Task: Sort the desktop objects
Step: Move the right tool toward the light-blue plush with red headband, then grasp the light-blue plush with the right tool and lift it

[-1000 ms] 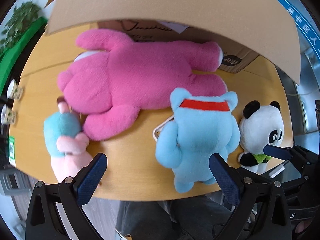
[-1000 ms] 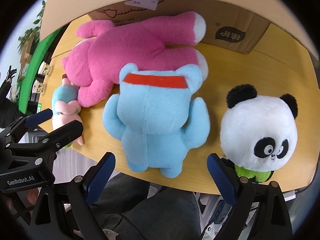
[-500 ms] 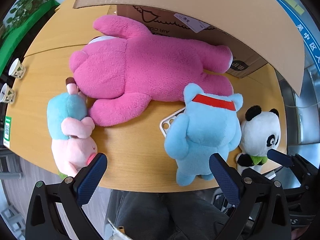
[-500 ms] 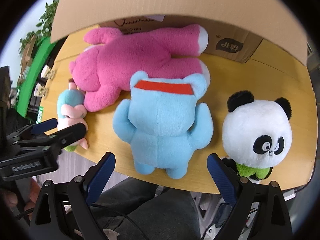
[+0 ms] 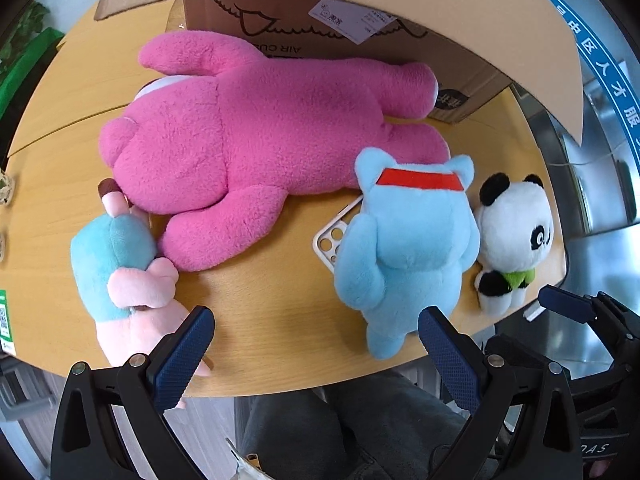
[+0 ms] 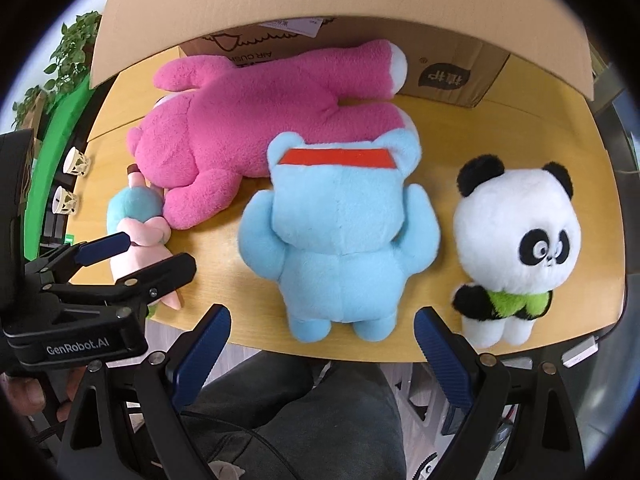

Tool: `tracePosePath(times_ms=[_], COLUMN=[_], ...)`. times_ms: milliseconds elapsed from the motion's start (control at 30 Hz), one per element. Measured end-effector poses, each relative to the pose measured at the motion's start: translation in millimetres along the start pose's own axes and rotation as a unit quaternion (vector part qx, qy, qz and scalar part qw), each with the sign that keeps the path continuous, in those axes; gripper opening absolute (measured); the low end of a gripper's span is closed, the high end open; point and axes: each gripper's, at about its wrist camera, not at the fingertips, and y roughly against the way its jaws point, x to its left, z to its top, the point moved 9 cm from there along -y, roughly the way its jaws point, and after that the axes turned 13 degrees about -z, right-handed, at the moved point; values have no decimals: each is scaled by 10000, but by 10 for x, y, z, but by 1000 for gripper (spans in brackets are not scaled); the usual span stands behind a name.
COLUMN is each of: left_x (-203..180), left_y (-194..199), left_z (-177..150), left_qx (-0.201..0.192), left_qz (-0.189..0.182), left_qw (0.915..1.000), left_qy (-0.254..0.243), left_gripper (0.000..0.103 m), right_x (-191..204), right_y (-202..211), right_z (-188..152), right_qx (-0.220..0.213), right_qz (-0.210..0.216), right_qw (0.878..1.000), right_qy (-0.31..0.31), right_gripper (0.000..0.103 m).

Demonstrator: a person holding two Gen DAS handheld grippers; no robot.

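Nearest, the left gripper (image 5: 314, 344): jaws spread wide, holding nothing, poised above the near edge of the wooden table (image 5: 272, 320); a person's dark trousers (image 5: 360, 420) show below at 6 o'clock. Likewise the right gripper (image 6: 322, 344): fingers parted and empty, above the same table edge, with the left tool visible at its 9 o'clock. Item one, blue plush (image 6: 340, 240): face down, red band across the head, feet toward the near edge, between the right gripper's blue pads in that view yet not touched by them. Item two, white phone case (image 5: 334, 236): flat on the table, partly tucked under the blue plush, at 9 o'clock of it in the left view. Item three, panda plush (image 6: 516, 240): just beside the blue plush at its 3 o'clock, green bib, legs toward the near edge. Item four, pink-and-teal plush (image 5: 124, 280): at 9 o'clock near the table's left edge, its top touching the large pink toy. Item five, large pink plush (image 5: 260, 140): lying lengthwise across the table's middle, at 12 o'clock of the blue plush and touching its head. Farthest, cardboard box (image 5: 360, 40): at 12 o'clock, open flap overhanging, pink plush against its wall.
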Motion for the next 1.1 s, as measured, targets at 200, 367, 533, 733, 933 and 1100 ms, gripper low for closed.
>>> tracePosePath(times_ms=[200, 367, 533, 733, 933, 1100], left_x=[122, 217, 174, -10, -167, -229], left_y=[-86, -175, -441, -868, -1247, -1375], left_z=[26, 66, 222, 386, 535, 579], left_qx=[152, 286, 470, 661, 752, 700], left_qz=[-8, -37, -289, -682, -1299, -1807], left_qw=[9999, 9996, 9985, 9955, 9885, 9802], left_qy=[-37, -63, -35, -65, 164, 404], left_gripper=[103, 103, 103, 103, 103, 103], right_x=[121, 25, -140, -195, -105, -124], right_y=[-11, -108, -301, -822, -1138, -1210], right_z=[46, 110, 126, -20, -40, 12], right_qx=[-72, -349, -667, -691, -955, -800], right_qz=[29, 285, 528, 700, 858, 1200], right_qw=[10000, 9990, 9964, 9951, 9910, 9890], right_qy=[-14, -68, -30, 134, 377, 325], right_gripper=[93, 93, 93, 93, 102, 103])
